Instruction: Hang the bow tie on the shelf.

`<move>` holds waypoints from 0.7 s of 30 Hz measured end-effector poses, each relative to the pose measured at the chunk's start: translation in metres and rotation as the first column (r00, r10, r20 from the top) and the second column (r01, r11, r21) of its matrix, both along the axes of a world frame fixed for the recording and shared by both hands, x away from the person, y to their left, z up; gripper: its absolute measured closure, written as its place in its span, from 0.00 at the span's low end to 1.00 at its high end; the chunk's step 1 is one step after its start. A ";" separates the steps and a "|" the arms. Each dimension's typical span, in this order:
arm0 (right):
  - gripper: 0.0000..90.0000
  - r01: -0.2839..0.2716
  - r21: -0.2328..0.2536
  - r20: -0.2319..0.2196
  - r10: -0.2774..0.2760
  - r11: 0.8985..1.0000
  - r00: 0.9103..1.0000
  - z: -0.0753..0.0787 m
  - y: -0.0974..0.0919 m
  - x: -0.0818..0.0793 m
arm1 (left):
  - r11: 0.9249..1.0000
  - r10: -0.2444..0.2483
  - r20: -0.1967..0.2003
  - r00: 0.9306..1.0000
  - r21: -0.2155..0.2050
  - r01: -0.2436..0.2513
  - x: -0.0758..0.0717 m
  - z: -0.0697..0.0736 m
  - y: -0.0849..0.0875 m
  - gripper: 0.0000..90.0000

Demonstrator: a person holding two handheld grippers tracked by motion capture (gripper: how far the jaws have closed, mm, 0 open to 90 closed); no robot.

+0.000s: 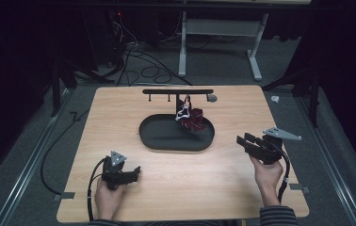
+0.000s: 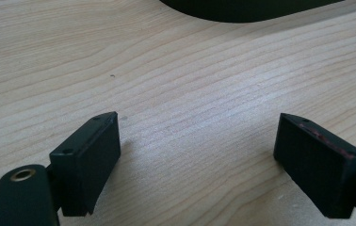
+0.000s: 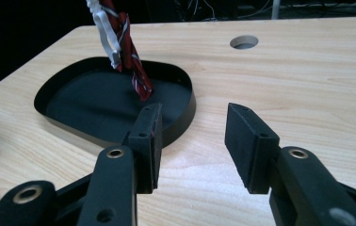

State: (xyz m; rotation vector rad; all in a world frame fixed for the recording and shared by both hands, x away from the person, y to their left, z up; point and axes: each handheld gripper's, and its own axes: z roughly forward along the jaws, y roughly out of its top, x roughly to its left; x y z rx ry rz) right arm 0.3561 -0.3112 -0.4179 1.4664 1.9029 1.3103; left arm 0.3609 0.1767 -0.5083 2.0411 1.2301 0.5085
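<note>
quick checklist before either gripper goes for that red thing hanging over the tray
1. Right gripper open with nothing between its jaws: ok.
2. Left gripper open, nothing between its jaws, over bare table: ok.
3. Red striped item hangs from the black rack, its lower end over the black tray: ok.
4. Path from right gripper to the item free of other things: ok.
5. Whether the white clip still grips the item firmly: cannot tell.
6. Item touching the tray floor or just above it: cannot tell.
</note>
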 end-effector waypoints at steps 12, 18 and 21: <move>0.65 -0.013 0.003 -0.017 0.013 1.000 1.000 -0.013 0.003 -0.003 | 1.000 -0.002 0.000 1.000 0.000 0.002 0.000 0.000 0.000 0.17; 0.65 -0.023 -0.001 -0.035 0.023 1.000 0.999 -0.018 0.005 -0.006 | 1.000 -0.001 0.001 1.000 0.000 0.001 0.000 0.000 0.000 0.17; 0.65 -0.033 -0.007 -0.041 0.033 0.999 0.999 -0.022 0.007 -0.009 | 1.000 -0.003 -0.002 1.000 0.001 0.003 0.000 0.000 0.000 0.17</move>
